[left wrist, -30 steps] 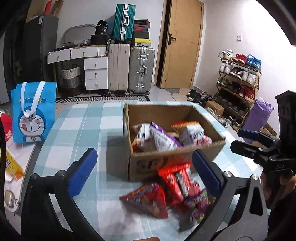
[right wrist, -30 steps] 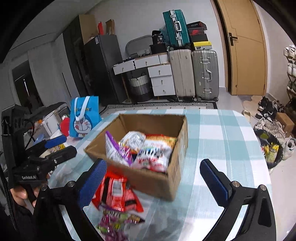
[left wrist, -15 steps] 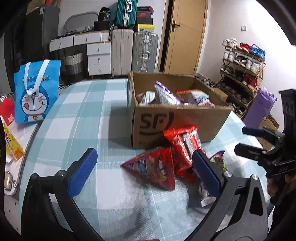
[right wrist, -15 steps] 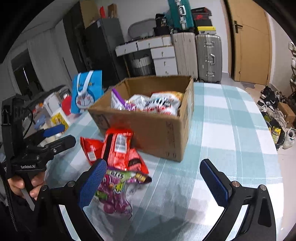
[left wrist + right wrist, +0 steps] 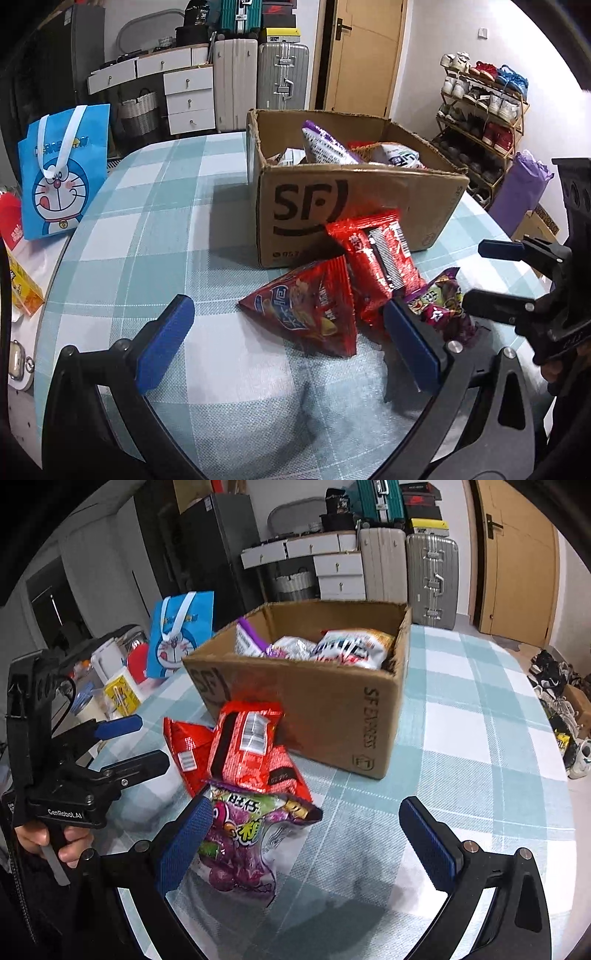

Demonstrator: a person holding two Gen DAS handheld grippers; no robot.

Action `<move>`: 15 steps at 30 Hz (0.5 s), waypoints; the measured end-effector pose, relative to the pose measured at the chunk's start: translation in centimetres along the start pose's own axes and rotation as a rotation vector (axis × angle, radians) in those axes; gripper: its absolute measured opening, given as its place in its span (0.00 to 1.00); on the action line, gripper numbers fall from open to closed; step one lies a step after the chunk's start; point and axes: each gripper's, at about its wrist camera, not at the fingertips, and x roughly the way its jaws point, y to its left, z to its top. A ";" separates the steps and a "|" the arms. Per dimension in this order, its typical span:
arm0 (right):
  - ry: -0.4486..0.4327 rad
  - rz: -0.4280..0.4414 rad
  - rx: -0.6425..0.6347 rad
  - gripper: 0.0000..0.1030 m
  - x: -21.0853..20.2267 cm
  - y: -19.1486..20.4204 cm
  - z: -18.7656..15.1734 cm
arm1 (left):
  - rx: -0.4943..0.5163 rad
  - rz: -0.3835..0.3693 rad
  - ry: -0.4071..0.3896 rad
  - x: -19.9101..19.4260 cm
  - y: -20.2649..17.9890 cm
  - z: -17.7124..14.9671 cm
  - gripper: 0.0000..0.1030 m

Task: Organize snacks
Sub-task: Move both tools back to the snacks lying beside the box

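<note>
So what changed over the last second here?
Both grippers, left and right, dropped lower and closer to the loose snack packs in front of the box. Neither took hold of anything. Both stay open; the red packs, purple pack and box haven't moved.

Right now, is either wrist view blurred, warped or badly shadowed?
Left wrist view: sharp, strong fisheye bending, black corners; soft shadow on the tablecloth below the open left gripper. Right wrist view: slight blur on the cardboard box, similar shadow under the open right gripper.
</note>
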 end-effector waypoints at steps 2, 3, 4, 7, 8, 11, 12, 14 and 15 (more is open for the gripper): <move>0.016 0.004 -0.007 0.99 0.5 0.3 -0.2 | -0.002 -0.001 0.008 0.1 0.1 0.0 0.99; 0.021 0.006 -0.009 0.99 0.7 0.4 -0.3 | -0.006 -0.001 0.012 0.2 0.2 -0.1 0.99; 0.028 0.012 -0.010 0.99 1.0 0.6 -0.3 | -0.012 0.001 0.016 0.4 0.3 0.0 0.99; 0.051 0.024 -0.010 0.99 1.8 0.9 -0.6 | -0.027 0.000 0.022 0.6 0.8 -0.1 0.99; 0.057 0.028 -0.011 0.99 2.1 1.1 -0.8 | -0.030 0.000 0.022 0.7 0.9 -0.1 0.99; 0.070 0.056 0.003 0.99 2.8 1.4 -1.0 | -0.034 0.001 0.023 0.8 1.1 0.0 0.99; 0.072 0.063 0.011 0.99 3.1 1.5 -1.0 | -0.036 0.001 0.024 0.9 1.2 0.0 0.99; 0.083 0.063 0.028 0.99 3.7 1.7 -1.2 | -0.038 -0.001 0.026 0.9 1.2 -0.1 0.99; 0.086 0.059 0.031 0.99 3.9 1.8 -1.3 | -0.037 -0.002 0.027 1.0 1.2 0.0 0.99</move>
